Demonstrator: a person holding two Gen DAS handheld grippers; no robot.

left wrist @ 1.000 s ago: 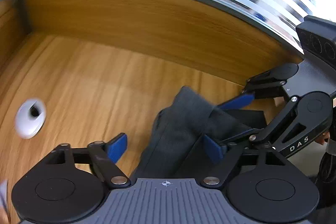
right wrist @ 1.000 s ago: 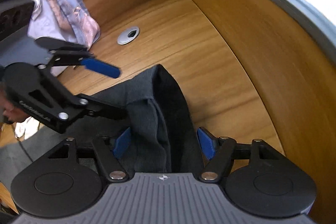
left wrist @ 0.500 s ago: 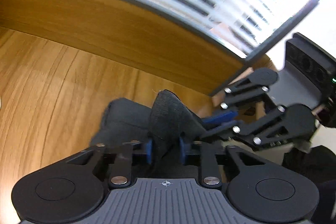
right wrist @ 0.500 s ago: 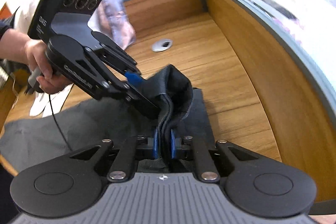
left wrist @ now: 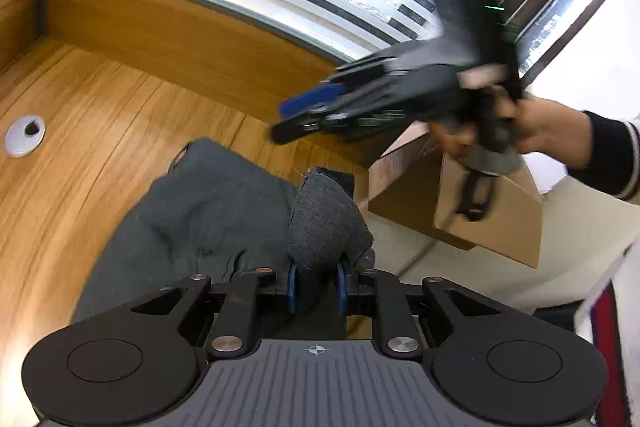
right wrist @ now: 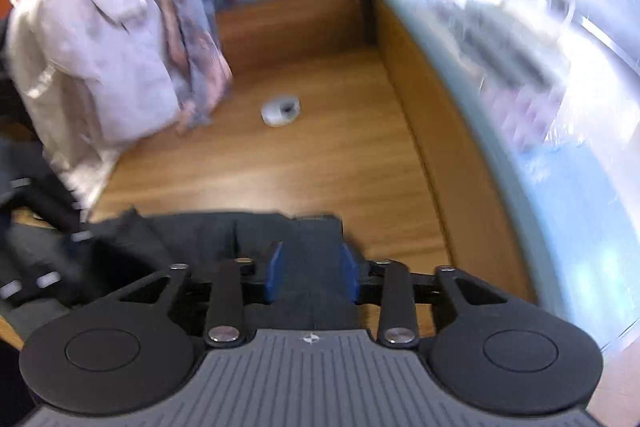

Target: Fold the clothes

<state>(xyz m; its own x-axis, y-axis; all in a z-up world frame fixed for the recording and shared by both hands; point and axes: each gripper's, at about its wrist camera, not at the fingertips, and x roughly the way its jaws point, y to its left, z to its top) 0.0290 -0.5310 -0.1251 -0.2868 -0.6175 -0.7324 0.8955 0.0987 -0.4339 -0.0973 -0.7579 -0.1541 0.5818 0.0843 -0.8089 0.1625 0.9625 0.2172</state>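
L gripper (left wrist: 314,287) pinching grey garment (left wrist: 208,211), R gripper (right wrist: 312,277) apart

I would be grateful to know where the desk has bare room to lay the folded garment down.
Bare wood lies between the dark grey garment, the white cable grommet and the wooden back panel. More runs from the grommet toward the corner. The side by the pale clothes pile is crowded, as is the end by the cardboard box.
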